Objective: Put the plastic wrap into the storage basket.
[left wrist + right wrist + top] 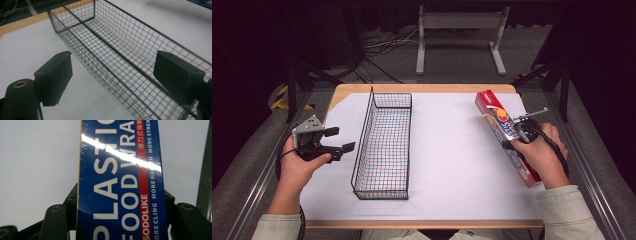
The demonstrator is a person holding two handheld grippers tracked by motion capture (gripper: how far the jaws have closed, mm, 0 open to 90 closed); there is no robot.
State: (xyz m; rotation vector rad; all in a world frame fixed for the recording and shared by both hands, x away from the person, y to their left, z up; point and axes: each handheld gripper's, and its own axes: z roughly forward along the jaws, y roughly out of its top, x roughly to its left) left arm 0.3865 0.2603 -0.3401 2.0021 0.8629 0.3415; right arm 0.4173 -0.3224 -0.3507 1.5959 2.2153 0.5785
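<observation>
A long box of plastic food wrap (492,107), red and blue with a shiny film, lies slantwise over the right side of the table. My right gripper (518,136) is shut on it near its middle, the box lifted off the white sheet. In the right gripper view the box (120,170) runs upward between the jaws of my right gripper (121,202), which press on both its long sides. A black wire basket (364,135) stands left of centre. My left gripper (340,139) hovers open just left of the basket, nothing between its fingers. In the left gripper view that gripper (112,65) looks over the basket's (120,42) near rim.
A white sheet (447,160) covers most of the wooden table (422,88). Beyond the far edge a grey metal stand (460,22) and cables (382,45) lie on the floor. Metal rails run along both table sides.
</observation>
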